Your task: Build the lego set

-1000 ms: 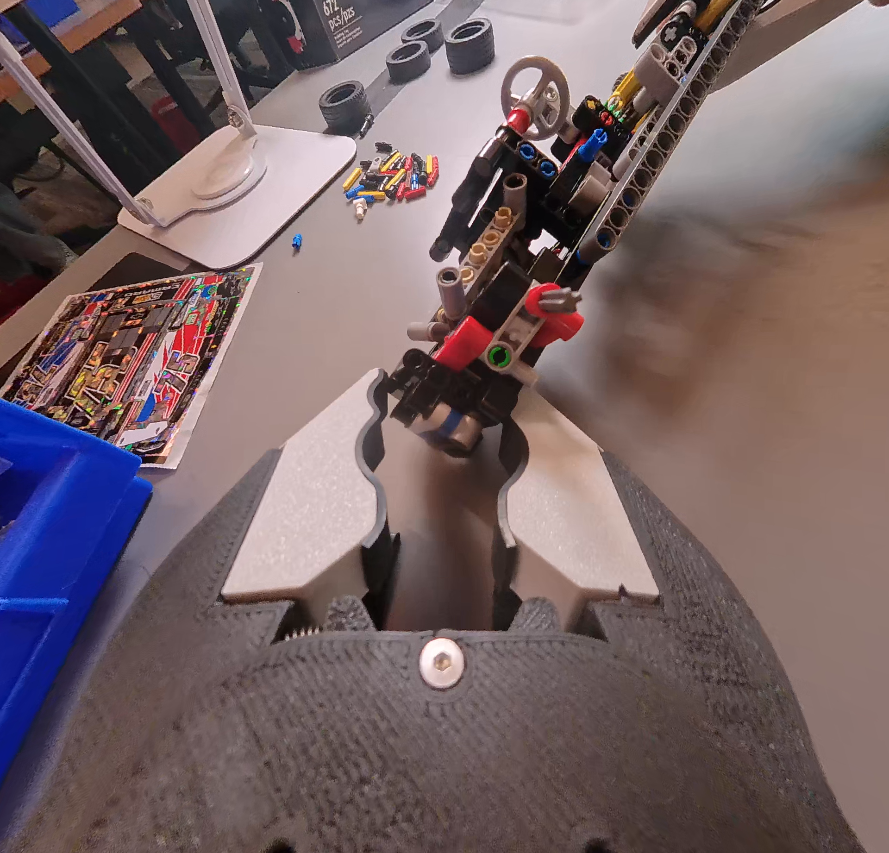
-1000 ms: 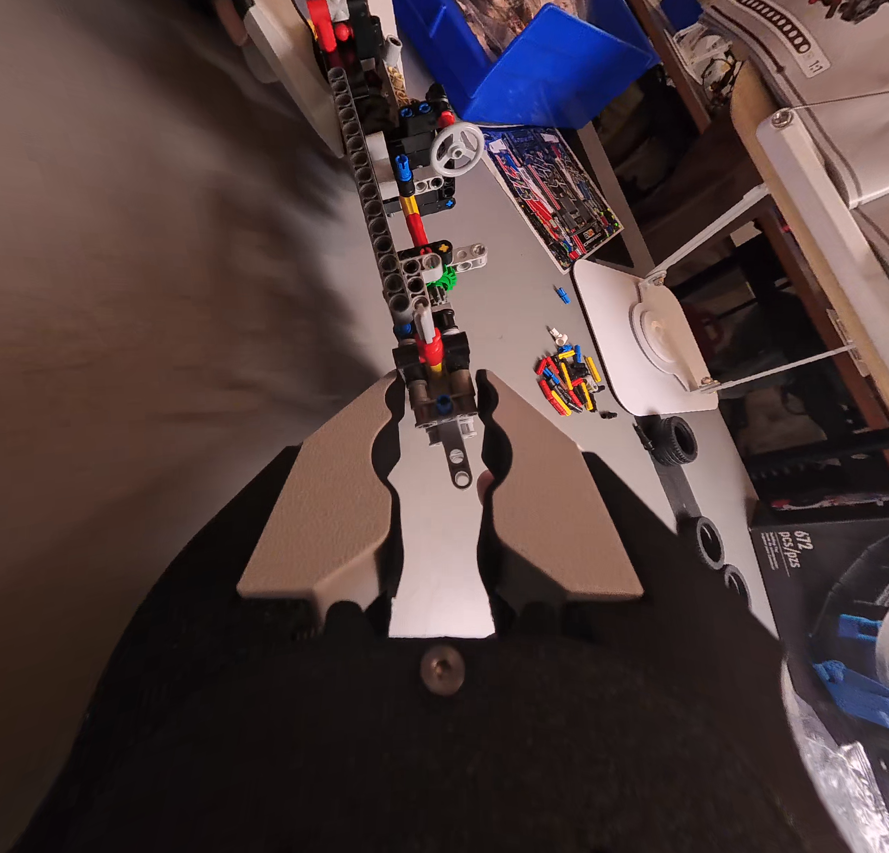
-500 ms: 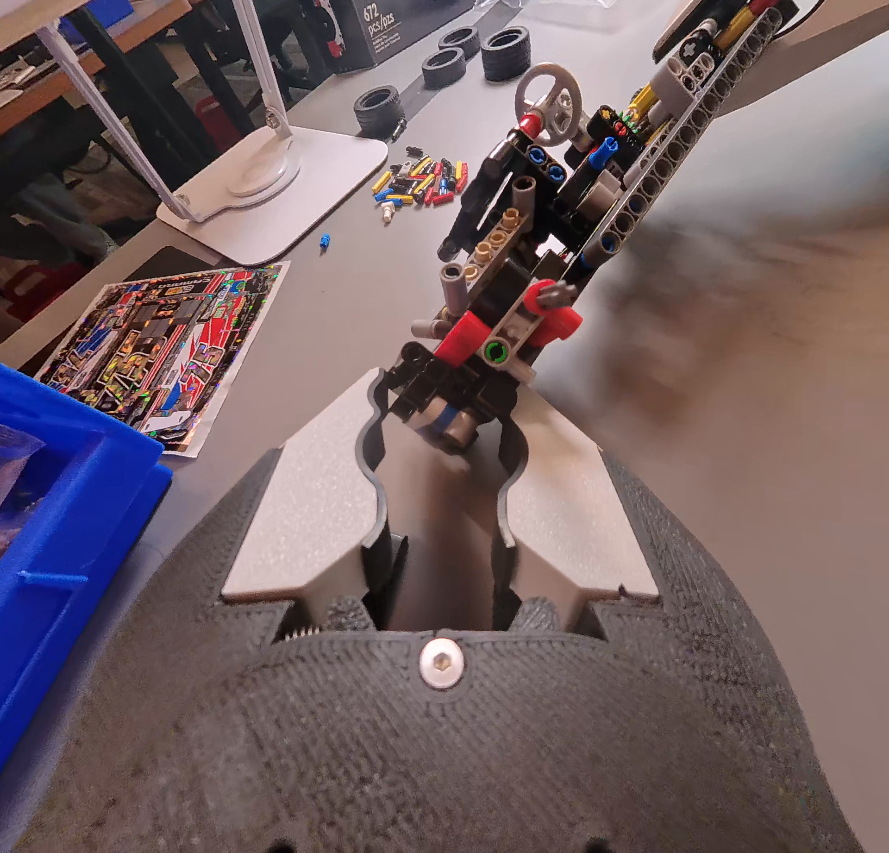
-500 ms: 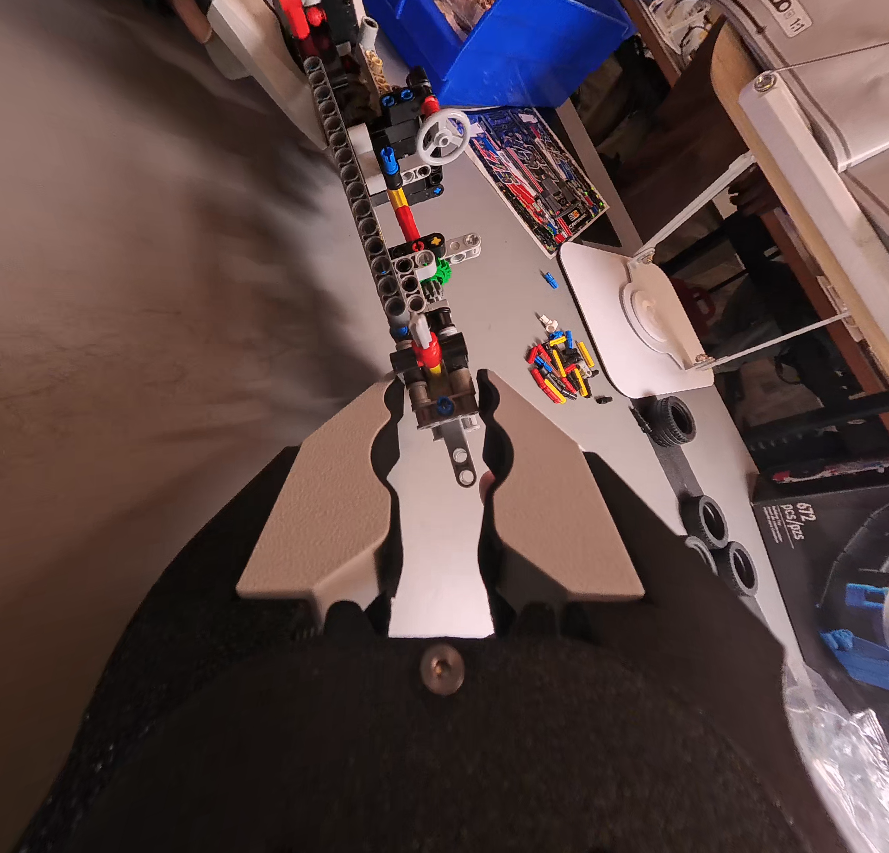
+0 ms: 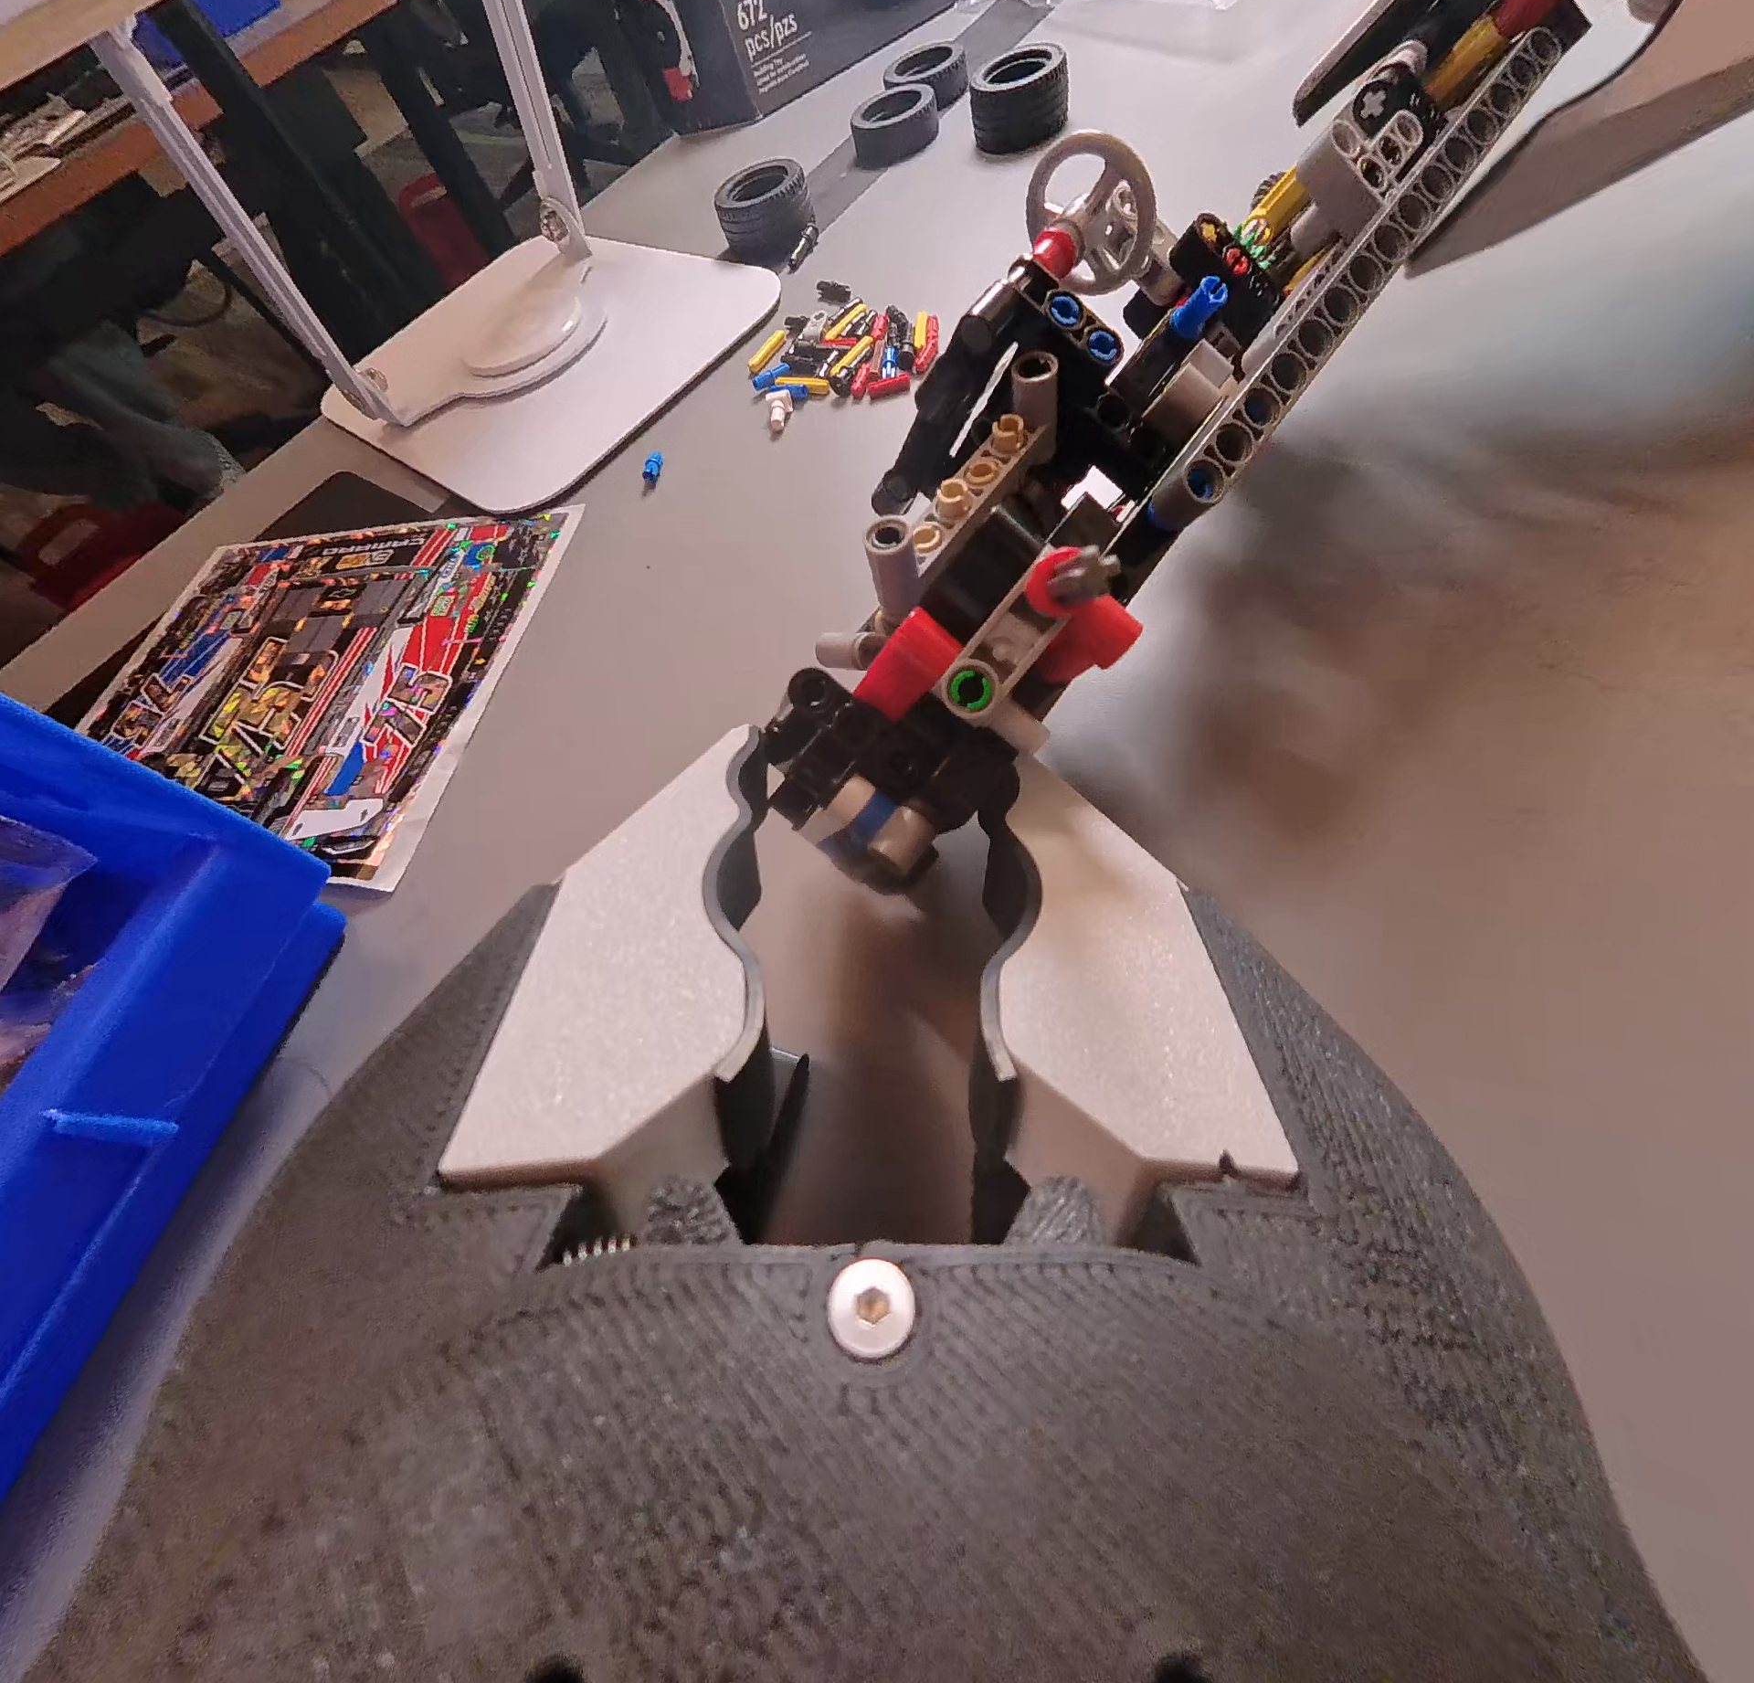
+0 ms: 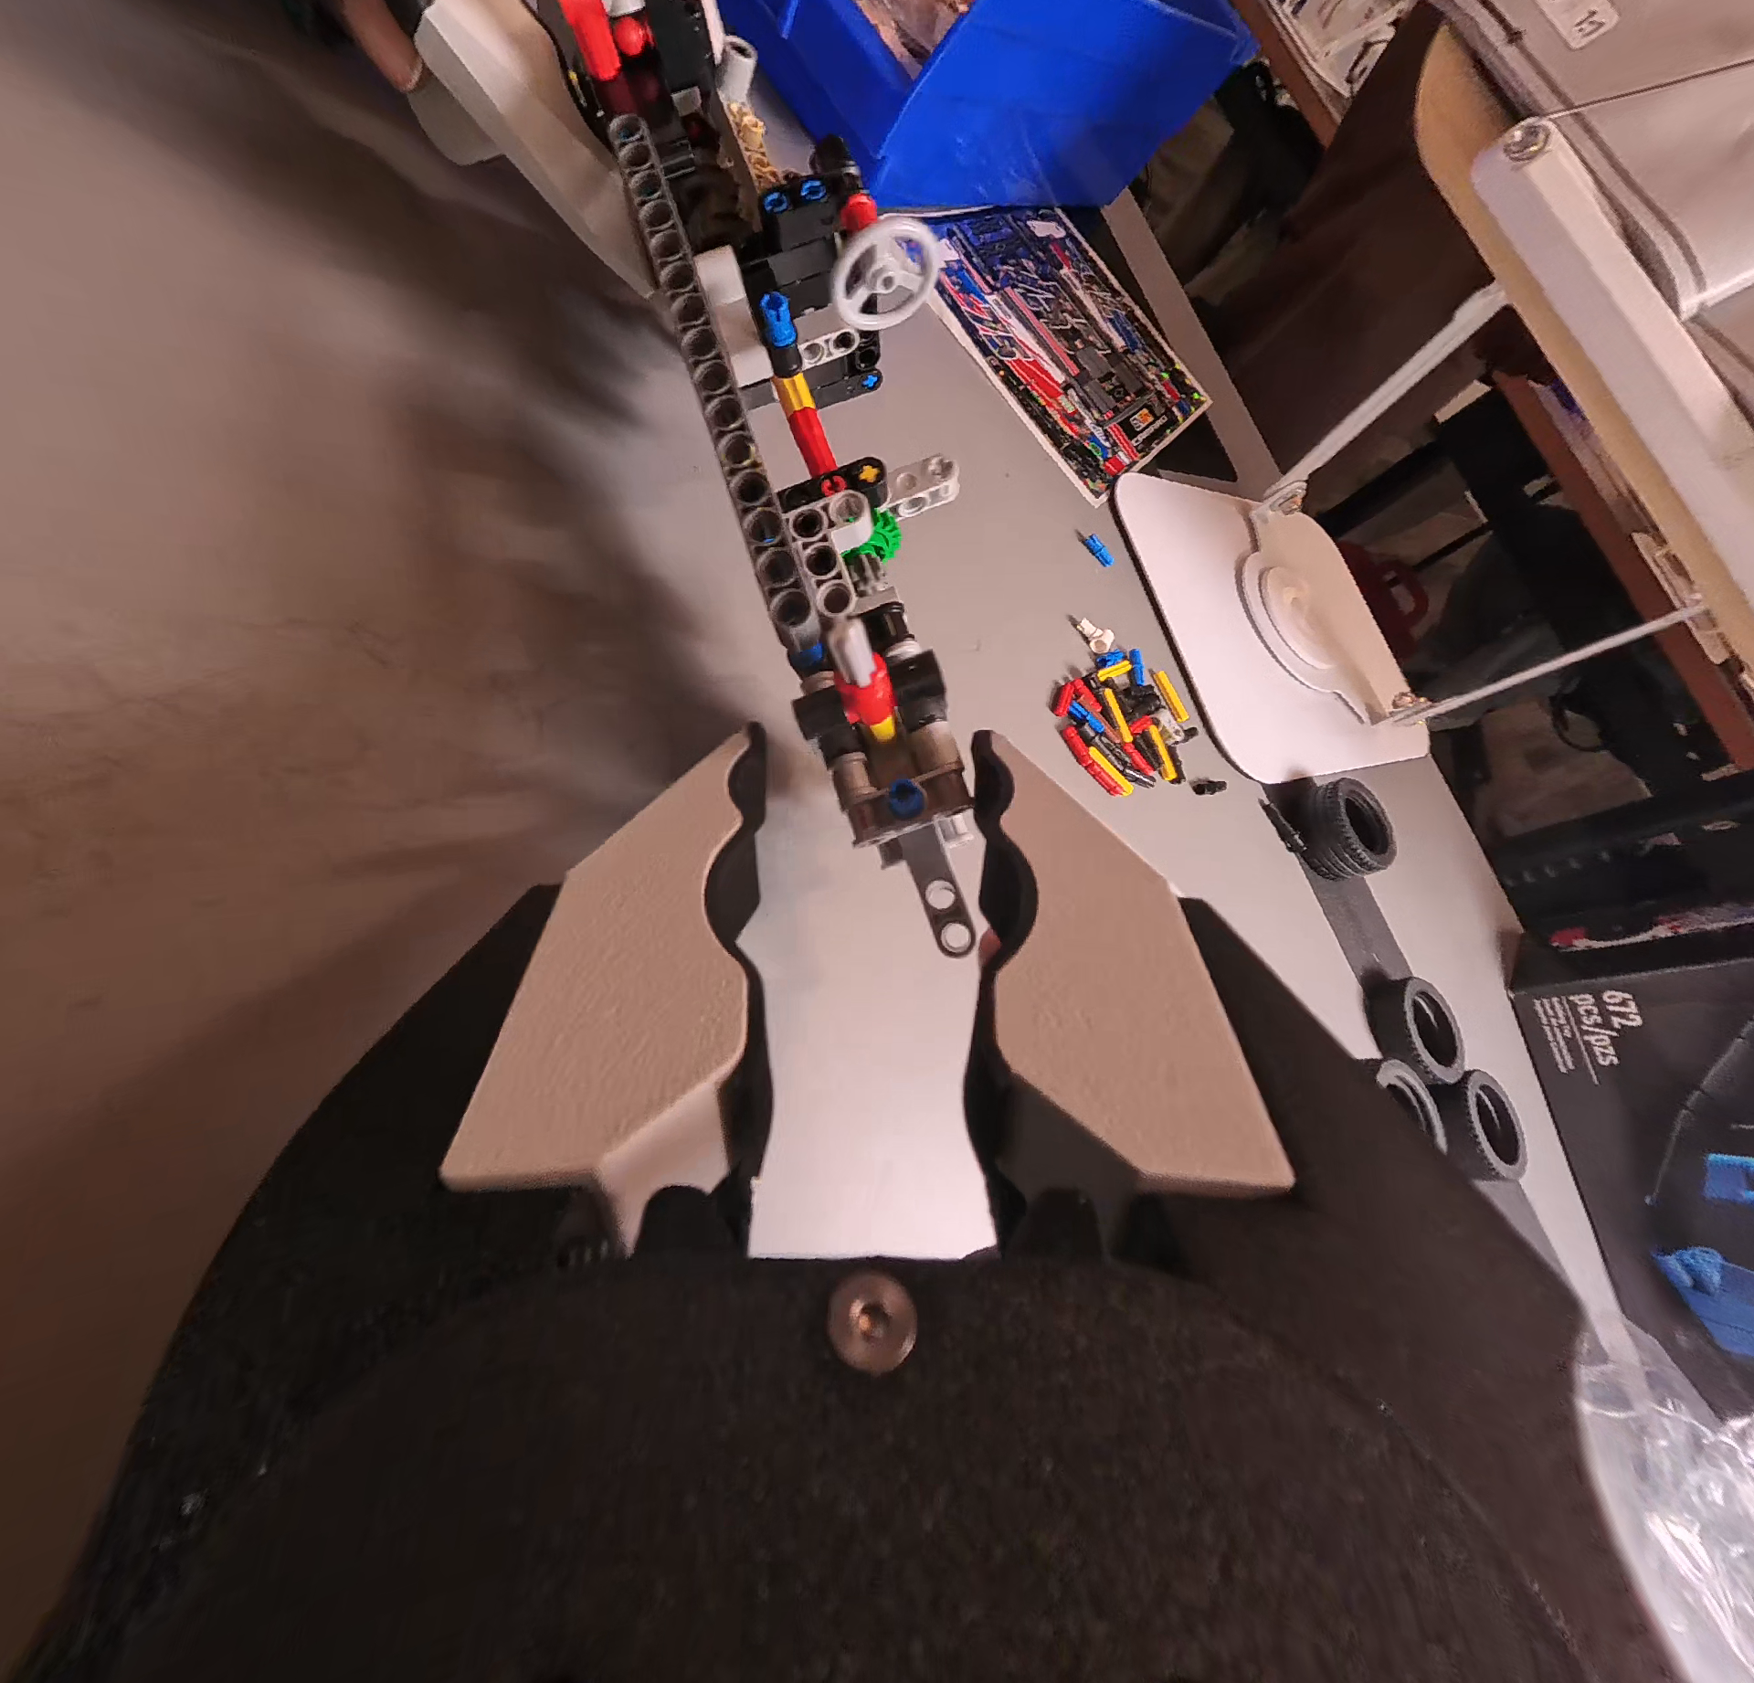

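A long lego chassis (image 5: 1072, 460) of black, grey and red technic parts with a grey steering wheel (image 5: 1091, 199) is held in the air between both grippers. My left gripper (image 5: 878, 783) is shut on its black near end. My right gripper (image 6: 868, 774) is shut on the opposite end (image 6: 892, 764), where a thin grey liftarm (image 6: 940, 897) sticks back between the fingers. The right gripper shows far off in the left wrist view (image 5: 1462, 33), the left gripper far off in the right wrist view (image 6: 503, 71).
On the grey table lie a pile of small coloured pins (image 5: 845, 356), a sticker sheet (image 5: 313, 679), a white lamp base (image 5: 560, 365), several black tyres (image 5: 949, 100), a black set box (image 5: 788, 14) and a blue bin (image 5: 114, 1020). A blurred patch lies right of the chassis. Across from one pair of fingers to the other is roughly 15 cm.
Both grippers and the chassis have shifted slightly over the table; the lamp base, pins and tyres appear a little further right in the left wrist view. Grips unchanged.
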{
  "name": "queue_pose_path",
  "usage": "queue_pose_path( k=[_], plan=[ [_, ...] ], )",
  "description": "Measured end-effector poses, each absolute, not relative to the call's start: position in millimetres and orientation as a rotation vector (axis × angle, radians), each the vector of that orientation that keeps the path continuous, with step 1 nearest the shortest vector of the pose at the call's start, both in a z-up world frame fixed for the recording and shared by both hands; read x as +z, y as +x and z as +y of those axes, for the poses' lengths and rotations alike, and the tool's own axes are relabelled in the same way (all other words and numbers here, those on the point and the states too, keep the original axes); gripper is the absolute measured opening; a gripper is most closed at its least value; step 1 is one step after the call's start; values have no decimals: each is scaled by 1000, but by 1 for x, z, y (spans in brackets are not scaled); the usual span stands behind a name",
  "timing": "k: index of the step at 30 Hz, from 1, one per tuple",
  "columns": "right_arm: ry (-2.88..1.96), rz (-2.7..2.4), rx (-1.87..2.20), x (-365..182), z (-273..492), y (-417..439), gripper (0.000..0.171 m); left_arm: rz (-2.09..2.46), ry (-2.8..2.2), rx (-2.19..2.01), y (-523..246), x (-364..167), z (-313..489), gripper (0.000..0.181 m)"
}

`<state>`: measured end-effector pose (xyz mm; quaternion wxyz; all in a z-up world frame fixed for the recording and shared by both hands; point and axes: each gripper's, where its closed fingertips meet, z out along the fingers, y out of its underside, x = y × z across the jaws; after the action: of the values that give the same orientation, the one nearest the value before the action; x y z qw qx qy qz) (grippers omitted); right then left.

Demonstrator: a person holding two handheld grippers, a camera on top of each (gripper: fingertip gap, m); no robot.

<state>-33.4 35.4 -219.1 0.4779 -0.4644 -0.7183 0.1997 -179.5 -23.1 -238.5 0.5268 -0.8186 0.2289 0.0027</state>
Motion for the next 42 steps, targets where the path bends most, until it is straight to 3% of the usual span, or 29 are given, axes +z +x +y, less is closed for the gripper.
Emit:
queue_pose_path(
  k=[3,5,7,10,29,35,40,42],
  plan=[
    [-1101,-1791,436,-224,32,-35,56,545,-1956,0,-180,-238,-23,44],
    [-1078,-1788,403,-224,31,-40,57,554,-1947,2,-179,-237,-23,44],
    [-1053,-1782,385,-222,28,-45,53,566,-1939,7,-177,-237,-23,44],
    [-1027,-1748,347,-217,31,-49,31,581,-1939,18,-176,-238,-24,44],
    [-894,-1821,131,-243,39,-38,28,853,-1971,-33,-164,-250,-46,57],
    [-905,-1911,212,-254,29,-27,42,711,-1949,-451,-163,-217,-66,63],
    [-1027,-2045,460,-254,6,-1,70,532,-1842,-454,-174,-177,-44,62],
    [-1089,-2073,603,-252,-4,10,71,474,-1826,-397,-183,-165,-31,61]
  ],
)
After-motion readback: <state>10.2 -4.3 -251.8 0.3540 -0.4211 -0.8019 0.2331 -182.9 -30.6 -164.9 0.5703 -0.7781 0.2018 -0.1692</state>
